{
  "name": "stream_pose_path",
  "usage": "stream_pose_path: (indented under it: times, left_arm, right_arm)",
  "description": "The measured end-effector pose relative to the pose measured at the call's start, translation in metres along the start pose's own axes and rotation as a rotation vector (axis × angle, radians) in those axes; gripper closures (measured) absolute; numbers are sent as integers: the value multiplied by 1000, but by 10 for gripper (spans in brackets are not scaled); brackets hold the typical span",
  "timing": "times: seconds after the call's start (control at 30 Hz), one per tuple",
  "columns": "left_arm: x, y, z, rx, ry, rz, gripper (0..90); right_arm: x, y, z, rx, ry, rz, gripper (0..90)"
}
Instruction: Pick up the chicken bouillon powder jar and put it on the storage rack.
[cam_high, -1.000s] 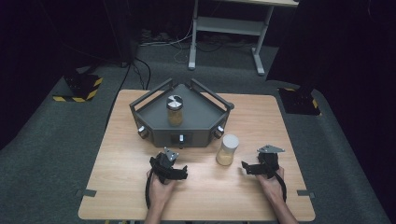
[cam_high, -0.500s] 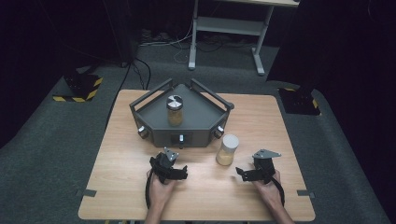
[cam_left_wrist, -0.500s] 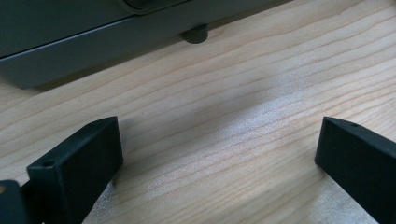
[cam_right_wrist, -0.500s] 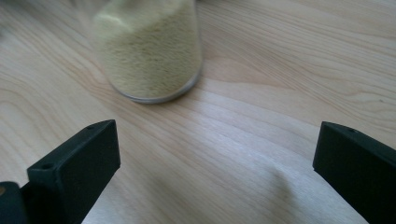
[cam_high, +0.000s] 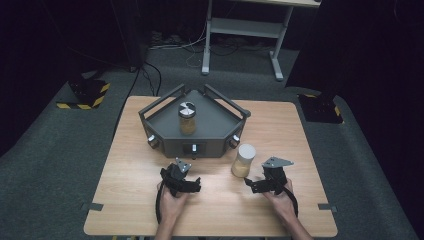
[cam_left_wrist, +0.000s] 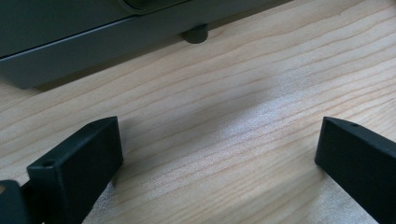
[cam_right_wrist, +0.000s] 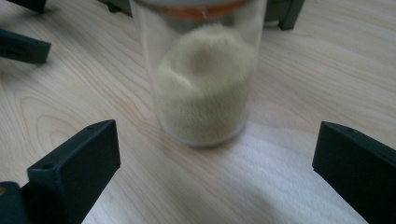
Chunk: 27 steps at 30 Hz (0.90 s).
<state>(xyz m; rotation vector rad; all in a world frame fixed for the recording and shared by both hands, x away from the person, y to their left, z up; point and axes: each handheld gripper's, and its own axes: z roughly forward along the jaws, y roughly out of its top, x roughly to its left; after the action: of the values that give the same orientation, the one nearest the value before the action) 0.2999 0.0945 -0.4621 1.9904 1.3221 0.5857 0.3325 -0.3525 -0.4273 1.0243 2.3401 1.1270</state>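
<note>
Jar by the right hand (cam_high: 243, 160): upright on the wooden table (cam_high: 125, 200), just in front of the grey tray's (cam_high: 220, 120) right corner — pale yellow grains inside.
Tray: holds a second jar (cam_high: 187, 118).
Right gripper (cam_high: 256, 184): jaws wide apart, nothing held, pointed at the near jar.
Left gripper (cam_high: 189, 184): jaws spread — nothing held, facing the tray's front.

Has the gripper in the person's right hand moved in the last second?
Yes. The right gripper has slid left across the table, closing in on the standing jar, jaws open toward it.
</note>
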Motion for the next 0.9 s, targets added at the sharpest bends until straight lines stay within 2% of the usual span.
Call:
stream_pose_path:
  times: [0.23,0.5,0.9]
  left_arm:
    - [0,0,0,0,0,0,7]
    - [0,0,0,0,0,0,7]
    - [0,0,0,0,0,0,7]
  right_arm:
    - [6,15,5,-19,2,-21,2]
    - [10,34,15,-27,-10,-9,6]
    - [12,51,26,-21,-29,-11,19]
